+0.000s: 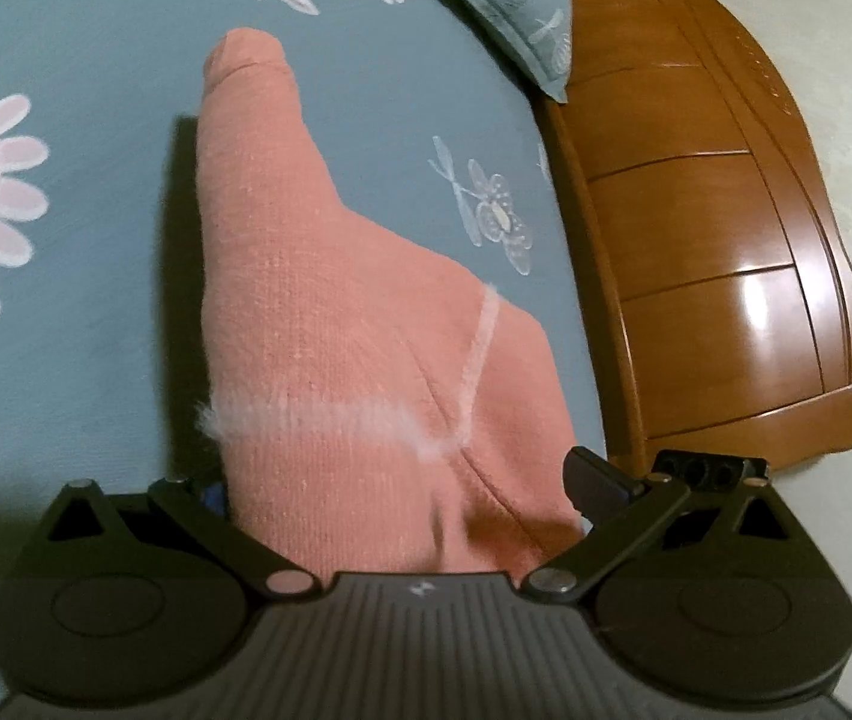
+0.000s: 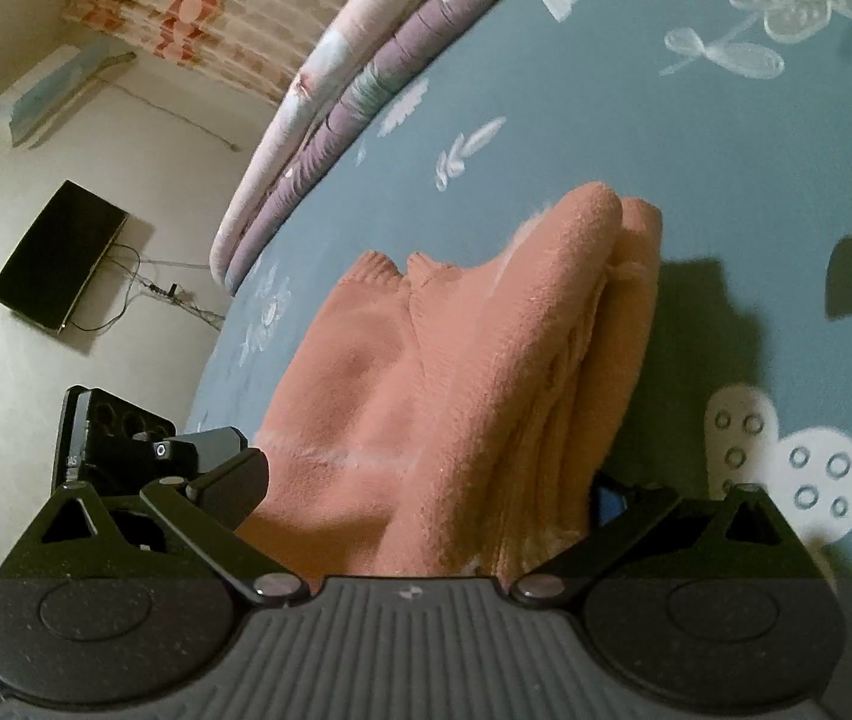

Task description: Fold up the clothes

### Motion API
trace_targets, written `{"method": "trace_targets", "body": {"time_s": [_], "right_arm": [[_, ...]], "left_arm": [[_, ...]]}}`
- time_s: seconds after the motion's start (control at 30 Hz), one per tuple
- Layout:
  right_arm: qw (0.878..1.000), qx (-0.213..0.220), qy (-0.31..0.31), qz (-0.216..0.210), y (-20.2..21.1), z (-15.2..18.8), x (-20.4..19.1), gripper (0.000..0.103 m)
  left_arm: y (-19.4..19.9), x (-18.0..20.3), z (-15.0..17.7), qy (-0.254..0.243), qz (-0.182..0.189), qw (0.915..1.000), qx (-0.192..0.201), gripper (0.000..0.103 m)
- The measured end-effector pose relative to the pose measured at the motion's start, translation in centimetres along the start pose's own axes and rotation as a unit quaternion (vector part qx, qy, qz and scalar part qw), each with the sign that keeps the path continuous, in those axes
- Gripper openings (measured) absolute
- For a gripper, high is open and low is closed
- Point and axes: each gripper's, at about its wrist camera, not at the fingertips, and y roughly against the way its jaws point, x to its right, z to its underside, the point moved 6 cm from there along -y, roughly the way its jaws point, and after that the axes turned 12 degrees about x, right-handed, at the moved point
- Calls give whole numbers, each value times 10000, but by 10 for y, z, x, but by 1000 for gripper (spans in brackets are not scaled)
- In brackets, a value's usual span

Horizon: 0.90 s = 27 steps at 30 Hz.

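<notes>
A salmon-pink knitted sweater (image 1: 318,300) with a pale fuzzy stripe hangs bunched just above the blue flowered bedsheet (image 1: 96,180) and casts a shadow on it. One sleeve trails away from me in the left wrist view. My left gripper (image 1: 396,480) has its jaws wide, pressed on the thick bundle that fills the gap. In the right wrist view the sweater (image 2: 456,330) lies in several thick folds between the fingers of my right gripper (image 2: 420,480), which clamps it the same way. The left gripper (image 2: 144,450) shows close beside it on the left.
A wooden headboard (image 1: 726,240) and a blue pillow (image 1: 516,18) border the bed on one side. A folded quilt (image 2: 336,90) lies at the far edge of the sheet (image 2: 726,150). A dark screen (image 2: 57,255) hangs on the wall beyond.
</notes>
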Motion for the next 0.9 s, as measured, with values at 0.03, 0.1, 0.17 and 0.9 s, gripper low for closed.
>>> {"method": "trace_targets", "body": {"time_s": [0.03, 0.1, 0.17, 0.9], "right_arm": [[10000, 31, 30, 6, 4, -2, 0, 103], [9999, 87, 98, 45, 12, -6, 1, 103], [9998, 134, 149, 99, 18, -9, 3, 103], [9881, 850, 896, 920, 133, -116, 95, 103]], "left_arm": [[-2, 3, -1, -25, 30, 10000, -6, 101], [-7, 10, -3, -82, 91, 9999, -29, 101], [-15, 18, -5, -160, 137, 9998, -69, 101], [-184, 137, -9, -690, 992, 9889, -870, 101]]}}
